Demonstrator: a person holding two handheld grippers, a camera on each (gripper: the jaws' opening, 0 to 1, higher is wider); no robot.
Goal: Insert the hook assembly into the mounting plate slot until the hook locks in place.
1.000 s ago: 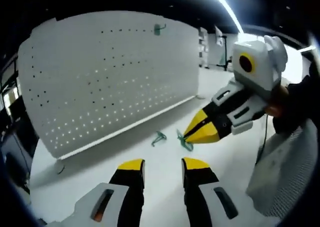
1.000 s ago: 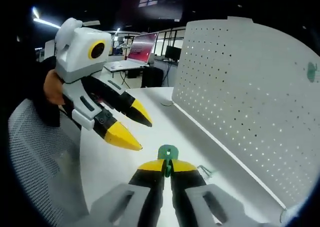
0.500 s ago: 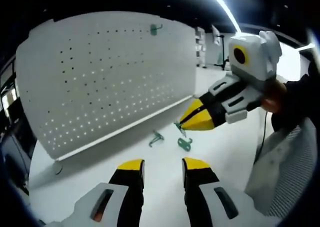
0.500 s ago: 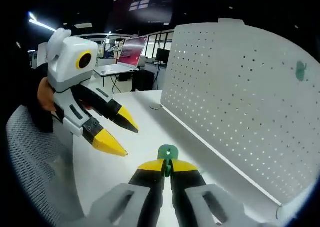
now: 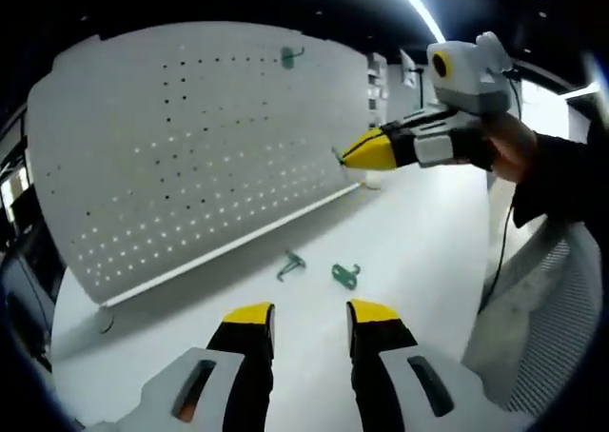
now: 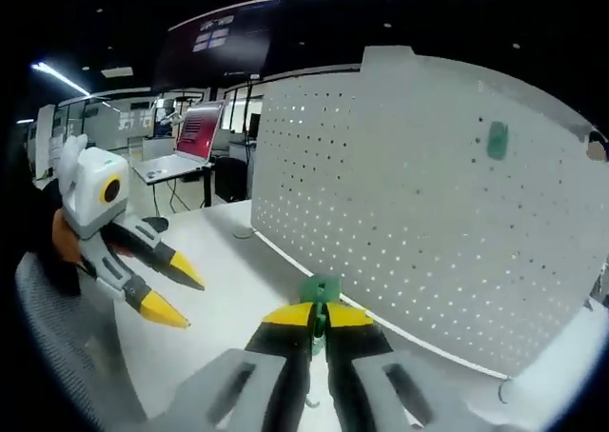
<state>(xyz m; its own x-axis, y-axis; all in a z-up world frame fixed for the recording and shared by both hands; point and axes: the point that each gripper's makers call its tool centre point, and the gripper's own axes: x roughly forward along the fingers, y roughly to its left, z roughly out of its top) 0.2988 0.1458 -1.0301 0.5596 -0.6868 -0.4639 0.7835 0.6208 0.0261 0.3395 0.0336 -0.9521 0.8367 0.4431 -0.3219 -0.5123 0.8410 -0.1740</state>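
1. The hook (image 6: 321,297) that the task concerns is a small green plastic piece with a flat, blocky head. In the right gripper view only that head shows, standing up just past the yellow jaw tips at about 6 o'clock.
2. The right gripper (image 6: 319,316) has its jaws drawn together and clamped on this hook. In the left gripper view the same gripper (image 5: 354,152) comes in from 2 o'clock, held by a hand (image 5: 506,147), with its yellow tip close to the face of the pegboard (image 5: 190,147); whether tip or hook touches the board cannot be told.
3. The pegboard is a white upright panel dotted with rows of small holes, standing on the white table (image 5: 419,242). In the right gripper view it (image 6: 419,223) spreads from 12 to 4 o'clock.
4. A second green hook (image 5: 290,56) already hangs near the board's top edge at 12 o'clock in the left gripper view; in the right gripper view it (image 6: 497,140) sits at 2 o'clock.
5. Two loose green hooks lie on the table in front of the board: one (image 5: 289,265) nearer the board, the other (image 5: 345,275) just beside it.
6. The left gripper (image 5: 309,316) has its jaws apart, holding nothing, pointing toward the loose hooks. In the right gripper view it (image 6: 176,297) appears at 9 o'clock, jaws spread.
7. A laptop (image 6: 186,142) sits on a desk in the background at 10 o'clock.
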